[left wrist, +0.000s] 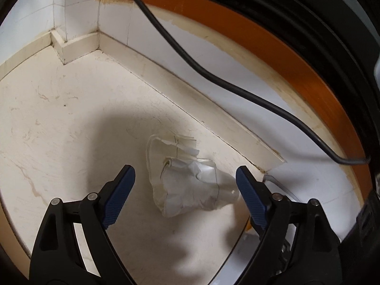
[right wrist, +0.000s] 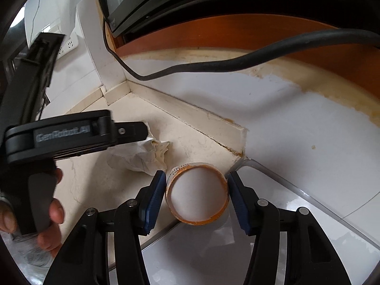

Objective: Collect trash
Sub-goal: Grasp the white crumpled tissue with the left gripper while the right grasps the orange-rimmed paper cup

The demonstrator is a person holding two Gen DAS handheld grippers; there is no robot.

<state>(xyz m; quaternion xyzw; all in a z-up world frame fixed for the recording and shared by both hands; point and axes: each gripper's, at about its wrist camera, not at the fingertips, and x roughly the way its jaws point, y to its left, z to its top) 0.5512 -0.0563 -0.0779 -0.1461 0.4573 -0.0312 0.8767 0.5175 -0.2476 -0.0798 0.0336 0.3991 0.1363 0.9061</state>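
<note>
A crumpled white paper wad (left wrist: pixel 185 178) lies on the cream stone floor near the skirting. My left gripper (left wrist: pixel 185 173) is open, its blue pads on either side of the wad, just above it. In the right wrist view the same wad (right wrist: pixel 140 156) lies under the left gripper's black body (right wrist: pixel 71 135). My right gripper (right wrist: pixel 196 178) is shut on a tape roll (right wrist: pixel 197 194), an orange-rimmed ring with a white face, held just above the floor with a pad touching each side.
A thick black cable (left wrist: pixel 213 76) hangs across the white wall and orange wood panel (left wrist: pixel 320 83). The skirting (left wrist: pixel 190 95) forms a corner behind the wad. A metal threshold strip (right wrist: pixel 296 187) divides cream floor from grey tile. A wall socket (right wrist: pixel 68 45) is at upper left.
</note>
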